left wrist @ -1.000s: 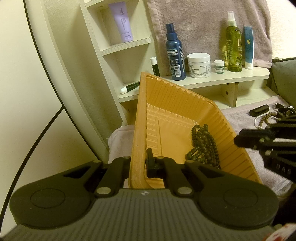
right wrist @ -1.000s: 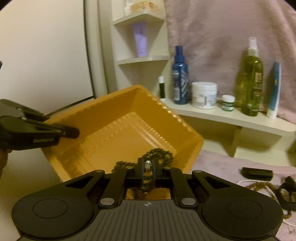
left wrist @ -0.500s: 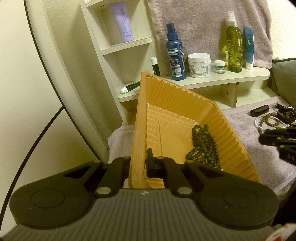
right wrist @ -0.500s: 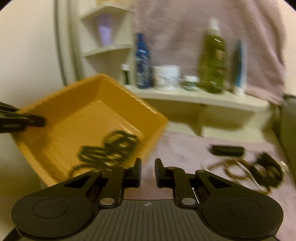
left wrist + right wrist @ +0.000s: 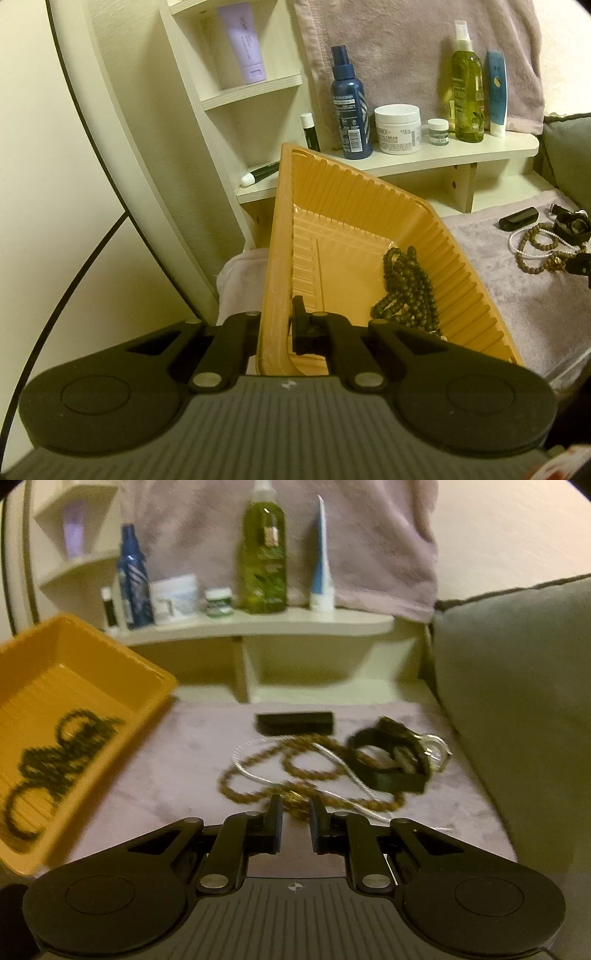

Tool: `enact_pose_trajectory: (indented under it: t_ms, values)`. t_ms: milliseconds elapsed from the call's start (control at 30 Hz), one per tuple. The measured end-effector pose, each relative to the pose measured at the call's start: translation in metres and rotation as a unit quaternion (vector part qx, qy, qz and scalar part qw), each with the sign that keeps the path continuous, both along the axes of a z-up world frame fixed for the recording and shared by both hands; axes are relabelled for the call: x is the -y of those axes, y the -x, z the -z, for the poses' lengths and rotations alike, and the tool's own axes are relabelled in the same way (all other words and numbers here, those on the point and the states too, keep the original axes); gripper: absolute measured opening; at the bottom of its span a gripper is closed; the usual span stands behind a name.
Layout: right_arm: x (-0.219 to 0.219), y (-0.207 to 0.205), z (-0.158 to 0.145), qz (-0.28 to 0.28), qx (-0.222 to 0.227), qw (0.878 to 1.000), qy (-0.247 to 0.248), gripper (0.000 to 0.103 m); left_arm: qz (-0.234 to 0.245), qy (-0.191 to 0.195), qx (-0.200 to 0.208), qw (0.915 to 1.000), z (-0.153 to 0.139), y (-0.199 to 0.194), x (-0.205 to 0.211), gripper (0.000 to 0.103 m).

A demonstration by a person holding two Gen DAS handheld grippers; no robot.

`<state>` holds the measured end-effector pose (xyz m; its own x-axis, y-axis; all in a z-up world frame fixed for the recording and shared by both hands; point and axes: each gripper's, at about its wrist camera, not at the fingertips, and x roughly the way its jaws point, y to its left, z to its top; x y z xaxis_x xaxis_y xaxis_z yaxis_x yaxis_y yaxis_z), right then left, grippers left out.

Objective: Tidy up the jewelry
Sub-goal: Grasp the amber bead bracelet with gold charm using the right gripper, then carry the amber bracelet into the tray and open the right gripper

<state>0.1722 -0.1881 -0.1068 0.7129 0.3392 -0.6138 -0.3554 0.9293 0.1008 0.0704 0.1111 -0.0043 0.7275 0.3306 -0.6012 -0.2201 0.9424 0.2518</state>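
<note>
My left gripper (image 5: 277, 325) is shut on the near rim of an orange plastic tray (image 5: 351, 236) and holds it tilted. A dark bead necklace (image 5: 406, 291) lies inside the tray, also in the right wrist view (image 5: 59, 749). My right gripper (image 5: 295, 808) is open and empty, low over a pile of jewelry on the mauve towel: a brown bead necklace (image 5: 295, 764), a white cord (image 5: 343, 771) and a black watch (image 5: 391, 757). The brown beads lie just ahead of its fingertips (image 5: 275, 805). The tray (image 5: 122, 664) is at the left in that view.
A small black case (image 5: 295, 722) lies behind the jewelry. A cream shelf (image 5: 258, 624) holds a blue spray bottle (image 5: 349, 110), a white cream jar (image 5: 398, 127) and a green bottle (image 5: 264, 554). A grey cushion (image 5: 517, 701) stands at the right.
My right gripper let go of the dark bead necklace into the tray, opened, and swung right and down to the jewelry pile. The left gripper and tray stayed still.
</note>
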Motion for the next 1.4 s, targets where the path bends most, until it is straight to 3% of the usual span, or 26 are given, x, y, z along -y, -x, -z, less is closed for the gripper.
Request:
enact_pose_trajectory:
  t_ms: [200,333,567,633,700,733,1000,1400]
  values:
    - [0.002,-0.005,0.011,-0.011,-0.007,1.000,0.016,0.018,0.001,-0.001,-0.001,1.0000,0.000,0.000,0.000,0.004]
    - [-0.001,-0.008,0.013,-0.020,0.001,1.000,0.021,0.030,0.000,-0.001,-0.001,1.0000,0.001,0.000,-0.001,0.004]
    - [-0.005,-0.015,0.013,-0.026,0.009,0.999,0.020,0.031,0.000,-0.001,-0.001,1.0000,0.002,0.001,-0.002,0.004]
    - [-0.006,-0.014,0.013,-0.028,0.010,0.999,0.020,0.030,0.000,-0.001,-0.002,1.0000,0.002,0.000,-0.001,0.004]
    - [-0.006,-0.012,0.012,-0.031,0.009,0.999,0.017,0.013,0.000,-0.001,-0.002,1.0000,0.001,0.000,-0.001,0.004]
    - [-0.006,-0.009,0.012,-0.032,0.010,0.999,0.020,0.010,0.000,-0.001,-0.002,1.0000,0.001,0.000,-0.001,0.004]
    - [-0.010,0.011,0.002,-0.039,0.019,0.999,0.009,0.010,0.001,-0.001,-0.002,1.0000,0.001,0.000,-0.001,0.004]
    - [-0.021,0.025,-0.038,-0.064,0.054,0.996,-0.041,0.010,0.002,-0.001,0.001,1.0000,0.000,0.000,0.000,0.004]
